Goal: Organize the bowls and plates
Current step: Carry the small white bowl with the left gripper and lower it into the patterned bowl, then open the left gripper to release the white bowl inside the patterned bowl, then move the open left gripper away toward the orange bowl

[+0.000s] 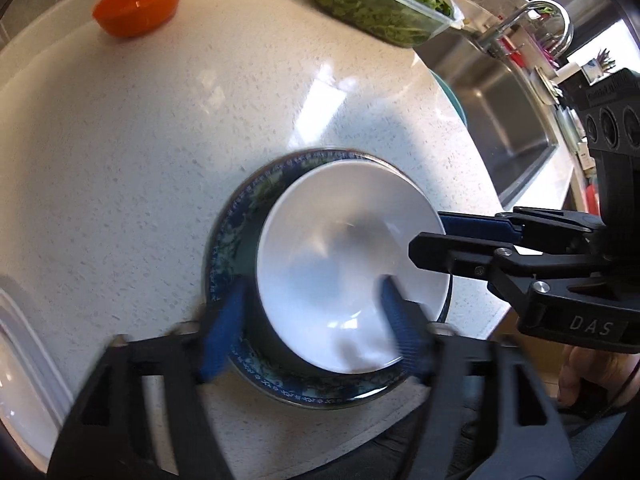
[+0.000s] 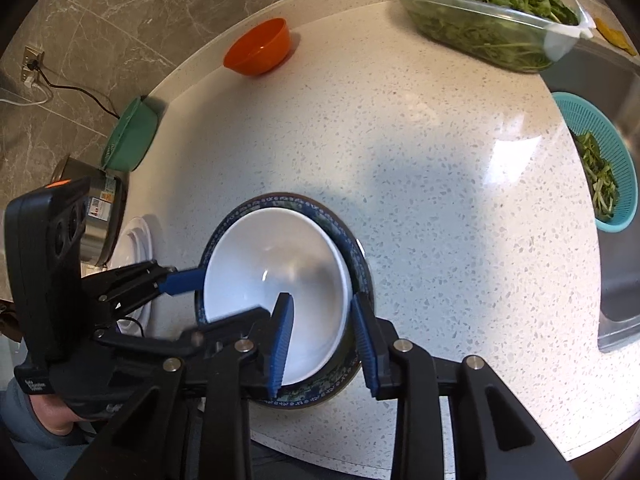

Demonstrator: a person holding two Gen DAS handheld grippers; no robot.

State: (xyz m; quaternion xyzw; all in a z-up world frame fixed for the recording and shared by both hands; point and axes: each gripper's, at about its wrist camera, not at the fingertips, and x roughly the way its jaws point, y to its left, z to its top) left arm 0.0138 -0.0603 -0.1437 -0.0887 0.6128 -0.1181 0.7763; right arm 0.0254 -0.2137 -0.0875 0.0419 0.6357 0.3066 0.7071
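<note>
A white bowl point(image 1: 340, 264) point(image 2: 276, 276) sits nested in a blue patterned bowl point(image 1: 228, 248) point(image 2: 360, 264) near the front edge of the speckled counter point(image 1: 160, 140). My left gripper point(image 1: 314, 330) point(image 2: 236, 294) stands open wide across the bowls' left rims, one pad outside the blue bowl and the other inside the white one. My right gripper point(image 2: 322, 340) point(image 1: 426, 234) straddles the right rims, its left pad point(image 2: 280, 344) inside the white bowl and its right pad point(image 2: 364, 344) outside the blue one. A gap shows beside the inner pad.
An orange bowl point(image 1: 138, 4) point(image 2: 258, 46) and a clear container of greens point(image 1: 380, 0) point(image 2: 492, 12) stand at the back. White plates point(image 2: 136, 248), a steel pot point(image 2: 100, 216) and a green basket point(image 2: 130, 140) are left. A teal colander point(image 2: 600, 160) and sink point(image 1: 500, 120) are right.
</note>
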